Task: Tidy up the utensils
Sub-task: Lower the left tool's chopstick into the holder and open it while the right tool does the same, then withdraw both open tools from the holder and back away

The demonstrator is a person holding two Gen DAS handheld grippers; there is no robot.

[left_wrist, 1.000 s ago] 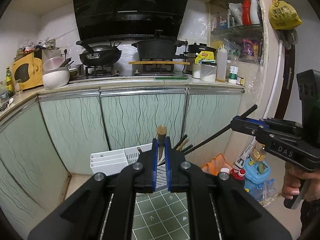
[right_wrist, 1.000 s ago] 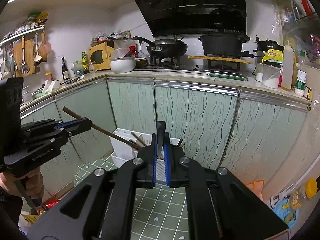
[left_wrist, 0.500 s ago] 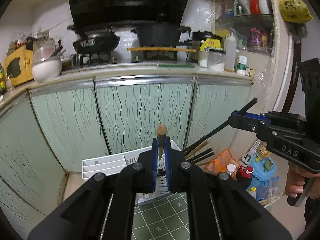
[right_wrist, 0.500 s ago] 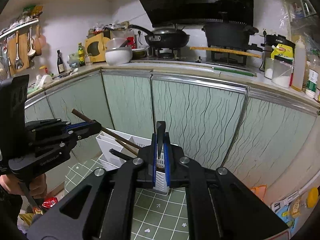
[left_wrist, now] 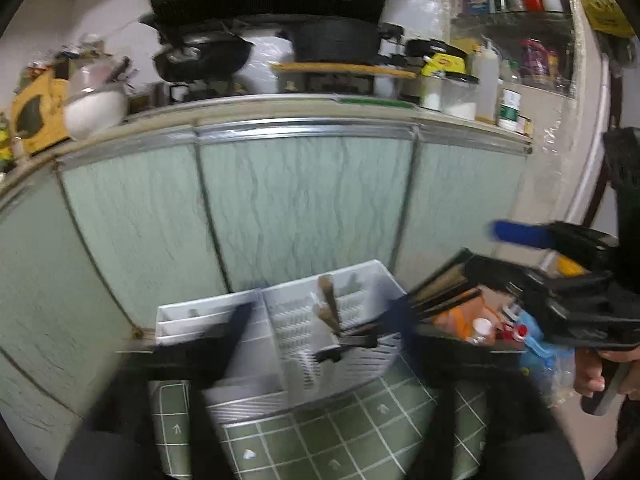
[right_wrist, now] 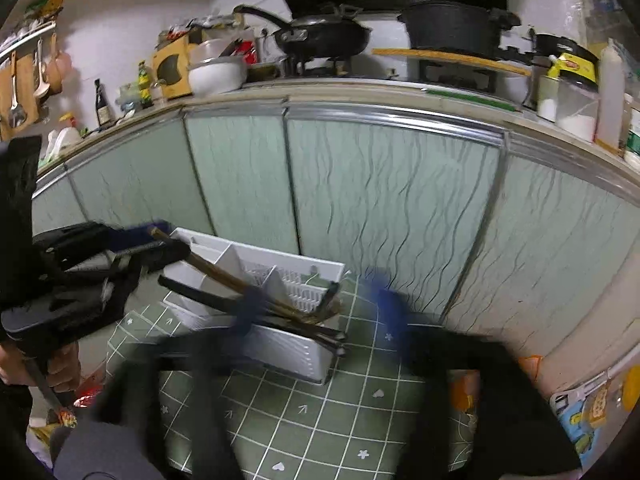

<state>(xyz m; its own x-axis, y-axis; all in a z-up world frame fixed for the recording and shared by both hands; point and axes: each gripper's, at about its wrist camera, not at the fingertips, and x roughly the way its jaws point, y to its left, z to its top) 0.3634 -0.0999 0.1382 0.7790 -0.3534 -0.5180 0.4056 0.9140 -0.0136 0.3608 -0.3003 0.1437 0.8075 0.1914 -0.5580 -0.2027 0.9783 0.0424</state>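
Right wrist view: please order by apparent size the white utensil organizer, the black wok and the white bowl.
1. white utensil organizer, though nearness to the camera enlarges it
2. black wok
3. white bowl

Blurred right claw (right_wrist: 320,312) opening over white utensil caddy (right_wrist: 292,344), dark chopsticks (right_wrist: 256,300) slanting across it

Black plastic left gripper (left_wrist: 320,328), blue-padded fingers (left_wrist: 516,233), black right gripper (right_wrist: 316,308)

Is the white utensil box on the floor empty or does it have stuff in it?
Not empty: the white utensil box has dark chopsticks leaning in one compartment.
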